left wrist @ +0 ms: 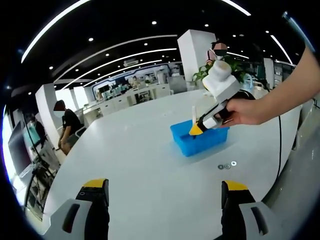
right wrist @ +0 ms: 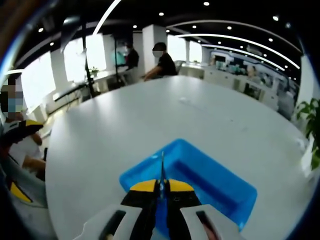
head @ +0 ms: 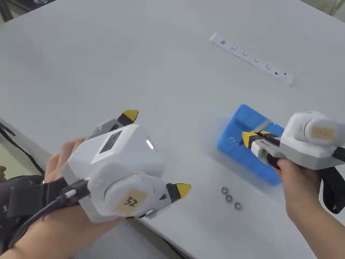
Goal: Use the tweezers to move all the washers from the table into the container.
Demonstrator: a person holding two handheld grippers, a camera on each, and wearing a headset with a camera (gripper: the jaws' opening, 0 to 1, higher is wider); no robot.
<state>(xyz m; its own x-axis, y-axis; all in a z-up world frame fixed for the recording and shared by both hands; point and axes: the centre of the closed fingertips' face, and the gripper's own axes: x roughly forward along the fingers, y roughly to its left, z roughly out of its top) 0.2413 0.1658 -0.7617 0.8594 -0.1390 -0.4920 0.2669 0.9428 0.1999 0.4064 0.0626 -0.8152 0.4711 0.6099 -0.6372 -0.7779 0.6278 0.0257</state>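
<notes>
Right tool (head: pixel 249 139) clamped on tweezers (right wrist: pixel 161 167) over blue container (head: pixel 226 135) | left tool (left wrist: pixel 164 185) apart | three washers (head: pixel 230 198) on bench (head: pixel 135 65) beside container

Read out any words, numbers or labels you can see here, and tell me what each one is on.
"32", as best it reads: round yellow sticker on the body of the left gripper.
Too blurred to read: yellow label on the body of the right gripper.
Too small to read: markings on the white power strip at the far side of the table.
</notes>
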